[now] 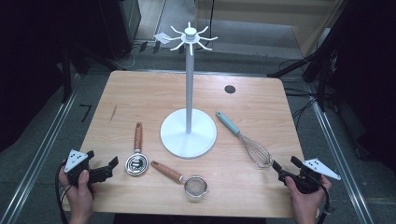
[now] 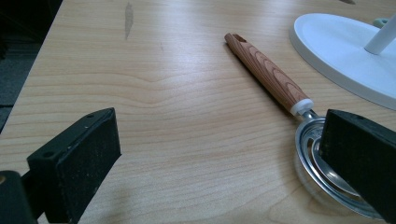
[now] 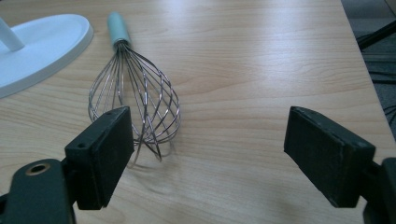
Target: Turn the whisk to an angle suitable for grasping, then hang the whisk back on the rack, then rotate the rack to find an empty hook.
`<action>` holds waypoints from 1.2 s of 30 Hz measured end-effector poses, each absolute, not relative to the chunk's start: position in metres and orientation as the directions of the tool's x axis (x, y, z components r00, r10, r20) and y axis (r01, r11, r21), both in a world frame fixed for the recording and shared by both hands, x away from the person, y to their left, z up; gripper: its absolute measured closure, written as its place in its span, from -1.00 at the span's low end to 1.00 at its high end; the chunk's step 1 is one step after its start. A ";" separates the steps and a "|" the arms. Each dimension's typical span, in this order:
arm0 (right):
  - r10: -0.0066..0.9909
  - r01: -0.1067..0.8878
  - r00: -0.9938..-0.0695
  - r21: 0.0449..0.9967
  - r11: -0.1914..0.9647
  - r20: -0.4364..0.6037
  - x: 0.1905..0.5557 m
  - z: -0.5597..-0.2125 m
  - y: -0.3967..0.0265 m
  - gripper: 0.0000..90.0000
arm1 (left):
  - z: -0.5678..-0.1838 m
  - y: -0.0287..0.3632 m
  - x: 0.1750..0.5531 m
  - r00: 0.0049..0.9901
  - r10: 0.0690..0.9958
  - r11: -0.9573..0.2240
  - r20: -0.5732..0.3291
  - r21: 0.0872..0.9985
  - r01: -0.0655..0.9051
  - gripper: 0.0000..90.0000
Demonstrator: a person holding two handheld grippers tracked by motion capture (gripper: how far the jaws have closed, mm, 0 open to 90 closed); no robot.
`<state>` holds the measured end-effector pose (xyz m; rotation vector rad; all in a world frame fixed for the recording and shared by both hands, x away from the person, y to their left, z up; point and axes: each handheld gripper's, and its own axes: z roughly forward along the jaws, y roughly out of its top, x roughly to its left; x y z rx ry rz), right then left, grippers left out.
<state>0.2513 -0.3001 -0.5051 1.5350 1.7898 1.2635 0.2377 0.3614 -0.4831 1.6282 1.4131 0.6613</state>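
Likely aim: utensils onto the white hook stand, mid-table. Whisk just ahead of right gripper, jaws spread, empty. Coil strainer beside left gripper, spread wide too. Best pinched at the handle, hanging end free.

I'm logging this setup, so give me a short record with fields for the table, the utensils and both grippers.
table: light wooden table
stand: white hook stand on round base, centre
left utensil: wood-handled coil strainer
front utensil: wood-handled mesh strainer
right utensil: teal-handled wire whisk
left gripper: open, beside coil strainer
right gripper: open, near whisk, holding nothing
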 end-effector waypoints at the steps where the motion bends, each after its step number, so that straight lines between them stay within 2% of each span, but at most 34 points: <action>1: 0.942 0.515 -0.269 0.856 -0.035 0.200 0.252 -0.503 -0.300 -0.64 | -0.483 0.362 0.238 0.218 0.966 0.011 -0.141 0.860 0.510 -1.00; 5: 0.954 0.497 -0.251 0.868 -0.019 0.165 0.253 -0.489 -0.297 -0.61 | -0.483 0.362 0.237 0.217 0.965 0.015 -0.146 0.860 0.510 -1.00; 8: 0.965 0.511 -0.242 0.859 0.037 0.102 0.255 -0.475 -0.285 -0.45 | -0.483 0.362 0.237 0.217 0.965 0.019 -0.148 0.863 0.505 -1.00; 11: 0.968 0.521 -0.242 0.851 0.066 0.073 0.258 -0.471 -0.279 -0.40 | -0.483 0.363 0.236 0.220 0.964 0.021 -0.151 0.865 0.501 -1.00; 12: 0.966 0.514 -0.256 0.852 0.101 0.040 0.262 -0.466 -0.273 -0.25 | -0.483 0.363 0.236 0.220 0.964 0.023 -0.152 0.867 0.497 -1.00; 15: 0.965 0.508 -0.263 0.850 0.139 -0.001 0.267 -0.460 -0.268 -0.25 | -0.483 0.363 0.236 0.219 0.964 0.024 -0.152 0.868 0.496 -1.00; 18: 0.954 0.501 -0.297 0.846 0.184 -0.032 0.276 -0.451 -0.261 -0.12 | -0.483 0.363 0.235 0.217 0.965 0.023 -0.150 0.868 0.495 -1.00; 23: 0.940 0.524 -0.336 0.816 0.244 -0.066 0.287 -0.446 -0.252 -0.02 | -0.483 0.362 0.236 0.219 0.964 0.016 -0.147 0.863 0.505 -1.00; 24: 0.927 0.530 -0.360 0.795 0.296 -0.106 0.292 -0.444 -0.247 0.00 | -0.483 0.362 0.237 0.221 0.965 0.013 -0.143 0.863 0.505 -1.00; 26: 0.916 0.526 -0.380 0.783 0.330 -0.131 0.297 -0.439 -0.242 0.06 | -0.483 0.361 0.236 0.220 0.965 0.013 -0.143 0.863 0.505 -1.00; 30: 0.885 0.533 -0.441 0.750 0.393 -0.150 0.311 -0.429 -0.234 0.06 | -0.483 0.362 0.236 0.222 0.964 0.015 -0.146 0.863 0.504 -1.00; 33: 0.878 0.553 -0.446 0.718 0.422 -0.173 0.317 -0.425 -0.228 0.06 | -0.483 0.362 0.236 0.223 0.964 0.015 -0.147 0.864 0.503 -1.00; 36: 0.860 0.597 -0.491 0.666 0.447 -0.137 0.330 -0.419 -0.220 0.09 | -0.483 0.362 0.236 0.223 0.963 0.017 -0.149 0.863 0.505 -1.00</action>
